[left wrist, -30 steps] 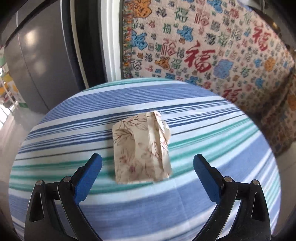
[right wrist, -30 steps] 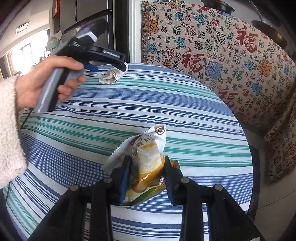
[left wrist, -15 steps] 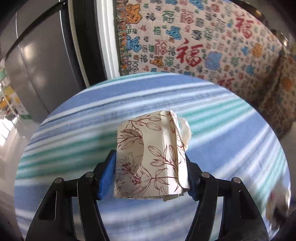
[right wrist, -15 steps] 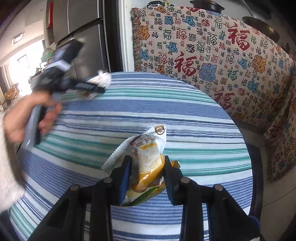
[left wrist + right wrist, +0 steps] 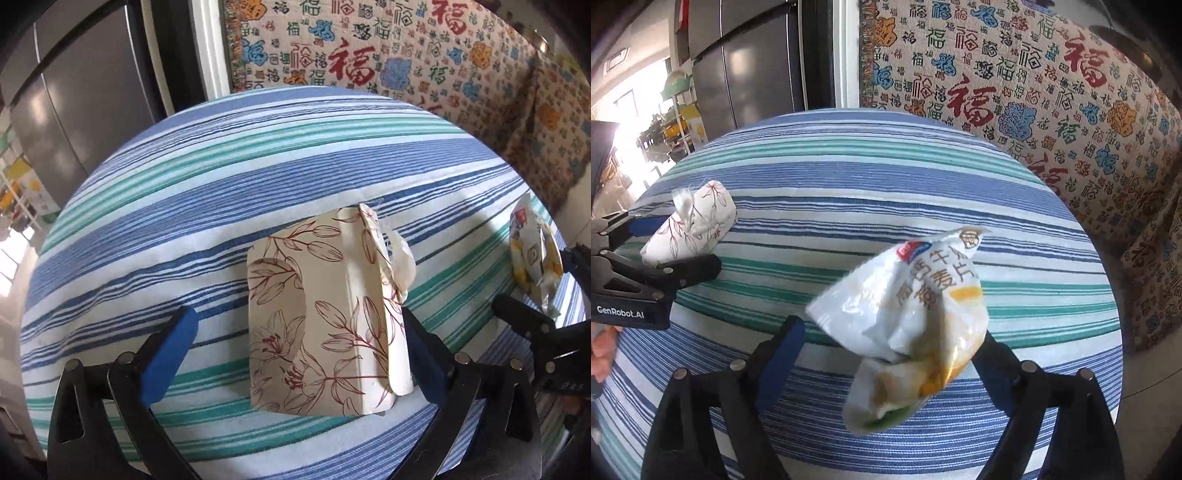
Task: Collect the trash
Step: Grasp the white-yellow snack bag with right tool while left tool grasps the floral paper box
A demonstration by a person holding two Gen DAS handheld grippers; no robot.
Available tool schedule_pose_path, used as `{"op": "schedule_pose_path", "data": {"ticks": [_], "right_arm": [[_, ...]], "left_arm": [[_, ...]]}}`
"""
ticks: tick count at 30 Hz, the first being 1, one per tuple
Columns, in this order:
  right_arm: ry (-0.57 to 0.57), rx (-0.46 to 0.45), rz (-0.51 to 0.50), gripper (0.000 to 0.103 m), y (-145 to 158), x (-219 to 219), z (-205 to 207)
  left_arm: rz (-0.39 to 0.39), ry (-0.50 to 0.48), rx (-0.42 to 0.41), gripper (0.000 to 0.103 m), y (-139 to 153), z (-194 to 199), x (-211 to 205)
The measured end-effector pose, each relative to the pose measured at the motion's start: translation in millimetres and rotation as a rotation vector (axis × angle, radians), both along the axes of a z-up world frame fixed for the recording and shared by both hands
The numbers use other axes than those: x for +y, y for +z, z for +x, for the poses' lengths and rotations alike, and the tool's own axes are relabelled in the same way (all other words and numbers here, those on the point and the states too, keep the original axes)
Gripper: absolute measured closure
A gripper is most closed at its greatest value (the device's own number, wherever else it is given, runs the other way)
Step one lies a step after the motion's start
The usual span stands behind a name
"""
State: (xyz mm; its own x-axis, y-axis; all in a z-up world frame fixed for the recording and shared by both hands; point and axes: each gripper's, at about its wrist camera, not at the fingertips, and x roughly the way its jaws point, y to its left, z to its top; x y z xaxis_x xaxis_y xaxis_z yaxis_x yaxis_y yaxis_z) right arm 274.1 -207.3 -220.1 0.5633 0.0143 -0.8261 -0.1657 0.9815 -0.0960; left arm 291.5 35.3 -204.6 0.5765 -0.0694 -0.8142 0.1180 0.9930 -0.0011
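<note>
I saw a matt paper carton printed with flowers lying on the woven, striped tablecloth. To the right, the snack wrapper was glossy, crinkled plastic. Far behind, the patterned throw looked like coarse cloth, and the fridge like brushed, softly shining metal.

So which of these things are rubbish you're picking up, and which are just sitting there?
Rubbish for the job:
- flowery paper box, between the opening left gripper jaws
- crinkly snack bag, between the opening right gripper jaws

Just there:
- striped tablecloth
- patterned sofa cover
- grey fridge
</note>
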Motion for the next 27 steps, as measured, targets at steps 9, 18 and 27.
{"op": "schedule_pose_path", "data": {"ticks": [9,18,27], "right_arm": [[-0.007,0.032,0.037,0.0,-3.1,-8.7,5.7],[-0.005,0.033,0.037,0.0,-2.7,-10.1,5.5],[0.04,0.045,0.041,0.0,-0.3,-15.4,2.5]], "left_arm": [[-0.004,-0.006,-0.006,0.0,2.4,6.4,3.4],[-0.005,-0.006,-0.006,0.0,2.9,6.4,4.0],[-0.006,-0.019,0.002,0.0,4.1,6.1,3.9]]}}
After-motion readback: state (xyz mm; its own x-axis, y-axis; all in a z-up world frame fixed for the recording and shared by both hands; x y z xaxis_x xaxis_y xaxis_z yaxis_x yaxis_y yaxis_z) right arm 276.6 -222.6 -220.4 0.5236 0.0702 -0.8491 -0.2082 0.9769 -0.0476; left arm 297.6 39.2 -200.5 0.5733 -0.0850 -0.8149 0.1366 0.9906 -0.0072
